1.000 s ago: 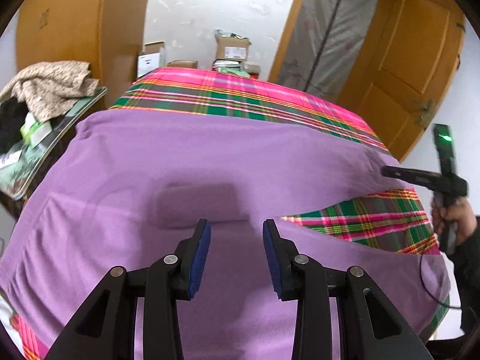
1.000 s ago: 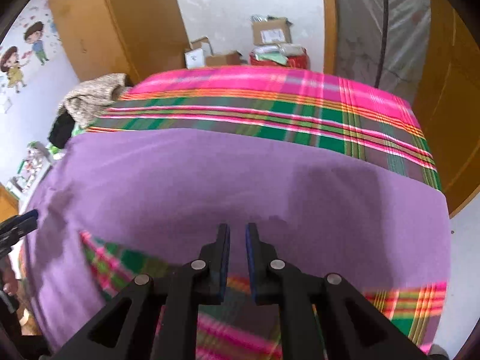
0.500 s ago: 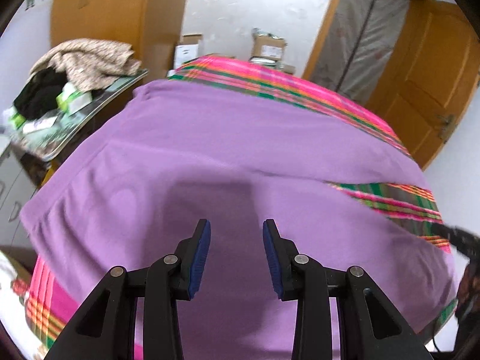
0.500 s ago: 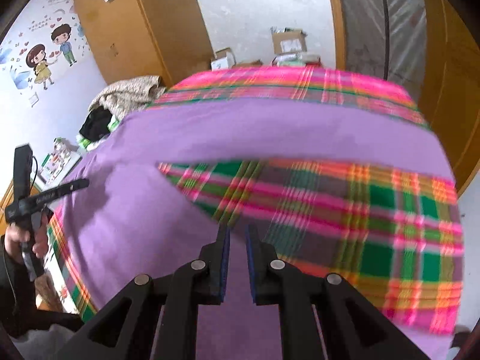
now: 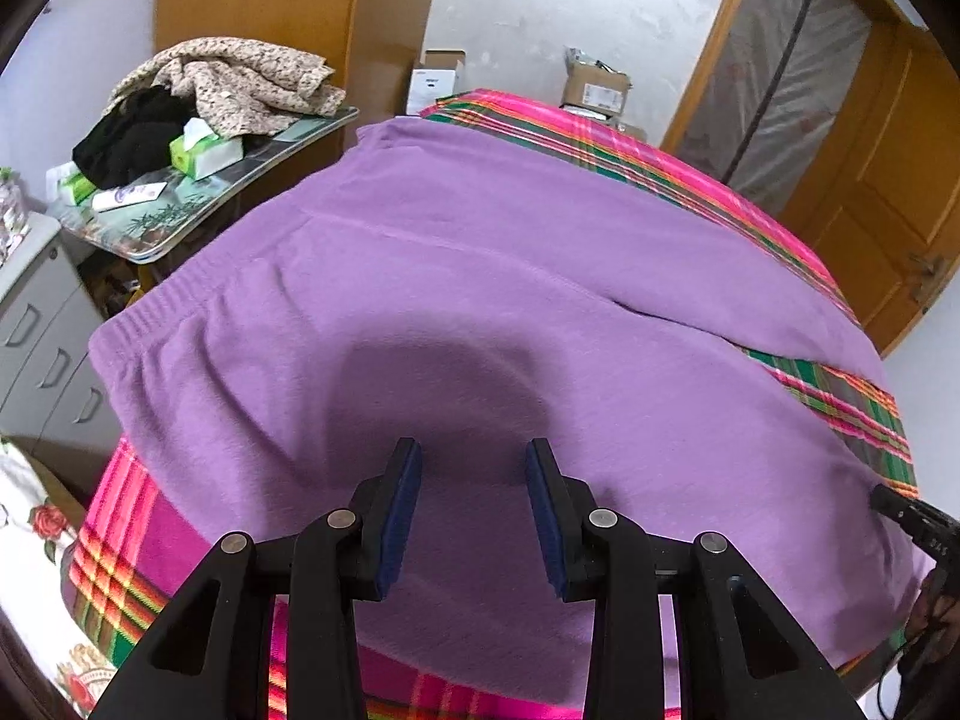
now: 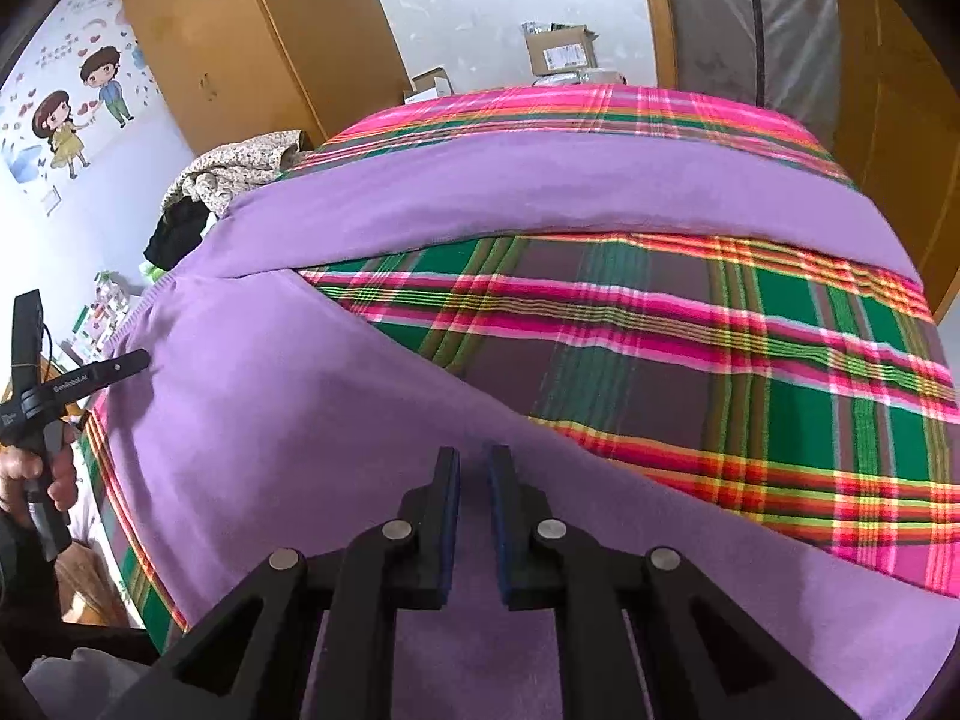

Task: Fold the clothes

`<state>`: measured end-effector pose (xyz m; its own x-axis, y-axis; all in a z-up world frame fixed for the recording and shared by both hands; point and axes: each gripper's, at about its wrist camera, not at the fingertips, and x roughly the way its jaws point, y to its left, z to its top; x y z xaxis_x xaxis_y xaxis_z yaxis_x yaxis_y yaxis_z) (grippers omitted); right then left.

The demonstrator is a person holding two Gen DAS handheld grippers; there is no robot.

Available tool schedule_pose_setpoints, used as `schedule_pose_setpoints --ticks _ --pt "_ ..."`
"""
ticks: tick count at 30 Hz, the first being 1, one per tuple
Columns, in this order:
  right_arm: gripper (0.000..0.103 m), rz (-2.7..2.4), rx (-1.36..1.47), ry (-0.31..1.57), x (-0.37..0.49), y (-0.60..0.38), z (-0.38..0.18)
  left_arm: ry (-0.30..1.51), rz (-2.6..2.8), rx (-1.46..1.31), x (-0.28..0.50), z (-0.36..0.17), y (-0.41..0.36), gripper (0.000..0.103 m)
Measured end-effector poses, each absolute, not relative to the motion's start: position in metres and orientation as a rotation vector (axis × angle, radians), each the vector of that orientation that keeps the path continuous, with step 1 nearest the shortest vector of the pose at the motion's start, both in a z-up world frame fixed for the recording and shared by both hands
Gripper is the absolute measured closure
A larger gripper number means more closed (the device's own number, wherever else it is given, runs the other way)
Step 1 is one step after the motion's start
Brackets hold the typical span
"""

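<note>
Purple fleece trousers [image 6: 270, 420]: near leg end cut off at right wrist view's lower edge. Pink-and-green plaid blanket [image 5: 630, 144]: largely hidden beneath them. Labels on brown cardboard boxes [image 6: 561, 51]: too small to read.

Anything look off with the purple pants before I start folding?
Nothing damaged. The purple pants lie flat on the plaid blanket, but the legs are splayed apart in a V with blanket showing between them. The left gripper is open and the right gripper is nearly closed, holding nothing.
</note>
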<state>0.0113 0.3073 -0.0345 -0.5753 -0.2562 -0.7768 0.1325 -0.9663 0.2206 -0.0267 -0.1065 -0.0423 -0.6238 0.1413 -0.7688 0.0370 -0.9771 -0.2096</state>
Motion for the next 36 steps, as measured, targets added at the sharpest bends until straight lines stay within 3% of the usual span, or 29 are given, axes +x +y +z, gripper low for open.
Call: schedule_pose_setpoints --ticks 10,13,15,24,36 --pt "0.090 -2.675 1.281 -0.131 0.017 0.306 -0.039 -0.247 2.761 -1.280 -0.029 -0.030 -0.079 0.066" --pt "0.072 -2.651 1.257 -0.108 0.019 0.303 -0.039 -0.222 2.757 -1.261 -0.031 -0.026 -0.069 0.066" --pt "0.066 -2.638 1.248 -0.085 0.019 0.298 -0.039 -0.206 2.755 -1.249 -0.032 -0.023 -0.062 0.066" --pt "0.052 -2.659 1.265 0.095 0.020 0.276 -0.040 -0.152 2.755 -1.226 -0.030 -0.017 -0.037 0.066" --pt "0.052 -2.670 1.268 0.103 0.020 0.275 -0.041 -0.036 2.778 -1.235 -0.034 -0.028 -0.015 0.065"
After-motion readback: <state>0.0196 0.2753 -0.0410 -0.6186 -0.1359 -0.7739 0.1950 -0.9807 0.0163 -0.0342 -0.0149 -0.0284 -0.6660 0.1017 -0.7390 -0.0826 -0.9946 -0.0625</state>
